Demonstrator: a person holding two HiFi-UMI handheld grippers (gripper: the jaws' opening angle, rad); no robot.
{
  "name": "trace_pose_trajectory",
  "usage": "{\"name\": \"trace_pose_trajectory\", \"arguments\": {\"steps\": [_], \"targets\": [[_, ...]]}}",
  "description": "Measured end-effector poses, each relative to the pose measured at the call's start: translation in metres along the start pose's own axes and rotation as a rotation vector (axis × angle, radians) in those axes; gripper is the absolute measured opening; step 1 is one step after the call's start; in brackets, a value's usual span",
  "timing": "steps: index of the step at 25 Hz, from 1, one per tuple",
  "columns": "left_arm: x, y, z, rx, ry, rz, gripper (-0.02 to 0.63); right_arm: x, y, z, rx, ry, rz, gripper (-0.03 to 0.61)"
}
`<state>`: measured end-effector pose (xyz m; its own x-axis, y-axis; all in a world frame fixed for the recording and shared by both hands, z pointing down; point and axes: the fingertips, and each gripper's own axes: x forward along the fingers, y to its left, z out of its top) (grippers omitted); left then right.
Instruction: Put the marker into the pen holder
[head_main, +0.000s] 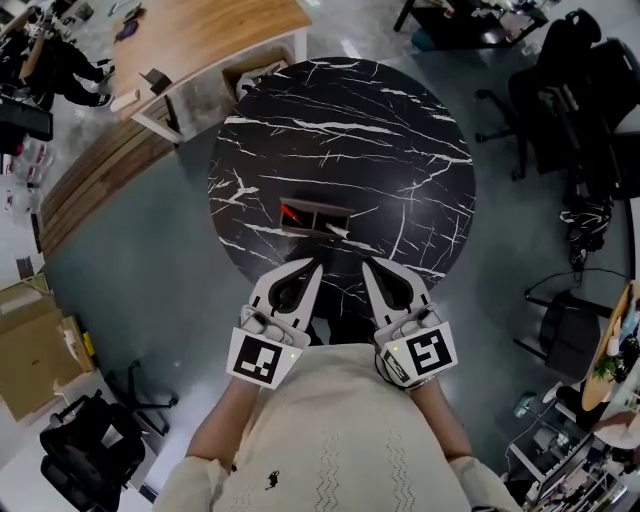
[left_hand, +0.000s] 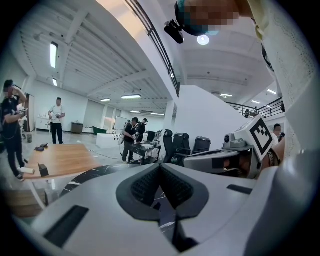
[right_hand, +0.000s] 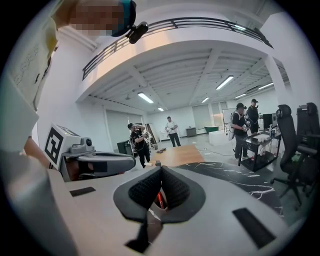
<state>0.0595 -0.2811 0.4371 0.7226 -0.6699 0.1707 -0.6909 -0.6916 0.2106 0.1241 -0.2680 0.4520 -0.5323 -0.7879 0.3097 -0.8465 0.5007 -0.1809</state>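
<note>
A dark rectangular pen holder (head_main: 316, 209) lies near the front of the round black marble table (head_main: 400, 140). A red marker (head_main: 292, 212) lies at its left end and a white pen-like item (head_main: 338, 231) at its right front corner. My left gripper (head_main: 317, 265) is just short of the holder, shut and holding nothing. My right gripper (head_main: 366, 263) is beside it, also shut and holding nothing. In the left gripper view the jaws (left_hand: 160, 166) meet tip to tip. In the right gripper view, a bit of the red marker (right_hand: 159, 199) shows through the gap below the shut jaws (right_hand: 161, 169).
A wooden desk (head_main: 190, 40) stands beyond the table at the back left. Black office chairs (head_main: 560, 110) are at the right and a cardboard box (head_main: 30, 345) at the left. Several people stand far off in the hall (right_hand: 172, 131).
</note>
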Motion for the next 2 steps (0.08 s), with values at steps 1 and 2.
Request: {"name": "trace_pose_trajectory", "arguments": {"steps": [1, 2], "targets": [[0.0002, 0.0006, -0.0003, 0.002, 0.000, 0.000, 0.008, 0.0004, 0.0003, 0.0002, 0.000, 0.000, 0.001, 0.017], [0.0004, 0.0011, -0.0006, 0.004, 0.000, 0.000, 0.008, 0.0008, 0.0006, 0.0003, 0.000, 0.000, 0.003, 0.017]]}}
